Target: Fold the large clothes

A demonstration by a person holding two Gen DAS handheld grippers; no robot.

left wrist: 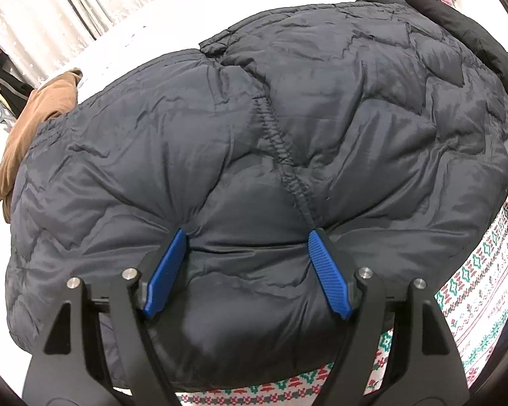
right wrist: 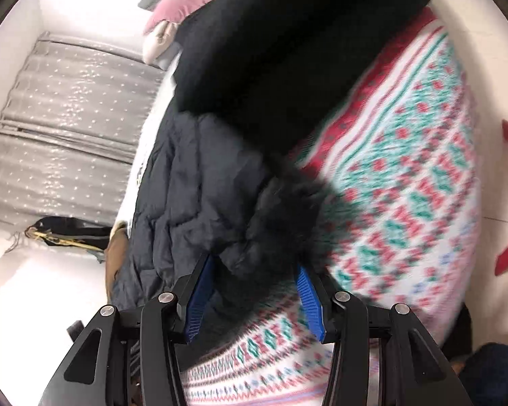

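**Colleague:** What does your left tool have?

**Me:** My left tool is clamped wide on a thick fold of the dark navy quilted puffer jacket. Both blue ribbed pads dig into the padding, and the fabric bulges between them. A gathered seam runs down towards the right-hand pad.

**Colleague:** Where does the jacket lie?

**Me:** It is spread in a puffy heap over the white knitted blanket with red and green patterned bands, and it fills most of my left view. A brown cloth garment sits bunched against its far left edge. A black fleece garment lies along its upper right edge, touching it.

**Colleague:** And the right tool?

**Me:** My right tool is at the jacket's edge, where a tuft of black fur trim meets the quilted fabric. That bunch sits between the blue pads. The picture is smeared there, but the left-hand pad appears to touch the fabric, while I see blanket between the trim and the right-hand pad. So I read the jaws as half wide and not gripping.

**Colleague:** Anything else in that view?

**Me:** The black fleece drapes above the jacket. The patterned blanket spreads to the right. A grey curtain with small pale dots hangs at the left, and a pink cushion lies at the top.
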